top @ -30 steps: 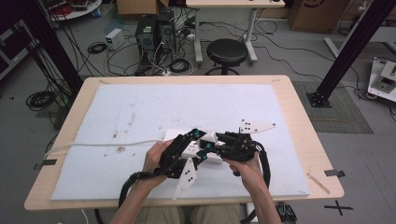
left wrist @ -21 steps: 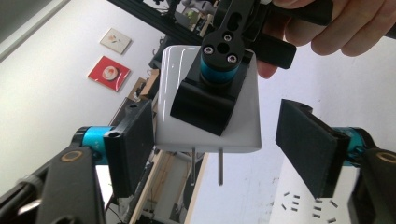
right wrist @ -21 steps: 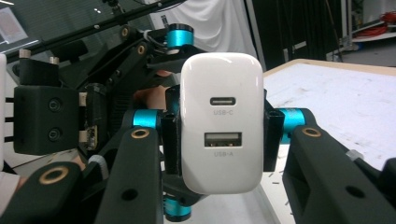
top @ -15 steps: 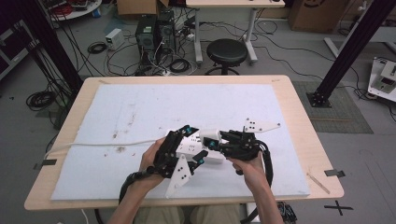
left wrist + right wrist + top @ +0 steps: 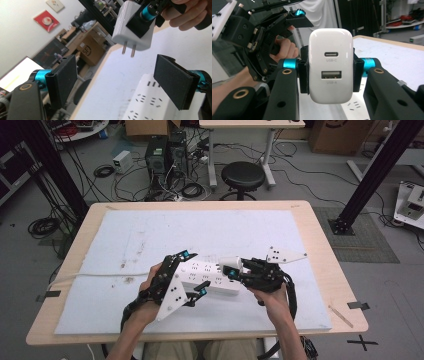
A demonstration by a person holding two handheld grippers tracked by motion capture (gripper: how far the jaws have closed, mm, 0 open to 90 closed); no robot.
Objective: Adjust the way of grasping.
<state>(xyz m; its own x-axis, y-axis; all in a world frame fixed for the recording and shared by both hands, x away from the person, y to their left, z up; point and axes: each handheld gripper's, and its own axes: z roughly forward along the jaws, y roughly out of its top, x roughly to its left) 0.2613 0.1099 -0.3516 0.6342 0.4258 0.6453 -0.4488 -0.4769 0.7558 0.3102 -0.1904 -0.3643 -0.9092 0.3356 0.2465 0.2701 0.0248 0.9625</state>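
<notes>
Gripping charger (image 5: 330, 65), right gripper (image 5: 329, 67) above power strip (image 5: 212, 277); left gripper (image 5: 122, 82) fingers spread.

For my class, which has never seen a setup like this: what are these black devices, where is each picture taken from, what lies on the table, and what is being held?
There is no robot arm here. A person holds a hand-held gripper in each hand, a tool with two black jaws. The high view looks down from above the person's side of the table. The other two pictures come from small cameras riding on the grippers, looking along their jaws.

On the table's white mat lies a white power strip with a cord running off to the left.

The right hand-held gripper is shut on a white USB charger, whose two prongs point toward the strip. The left hand-held gripper is open, its jaws either side of the strip.
</notes>
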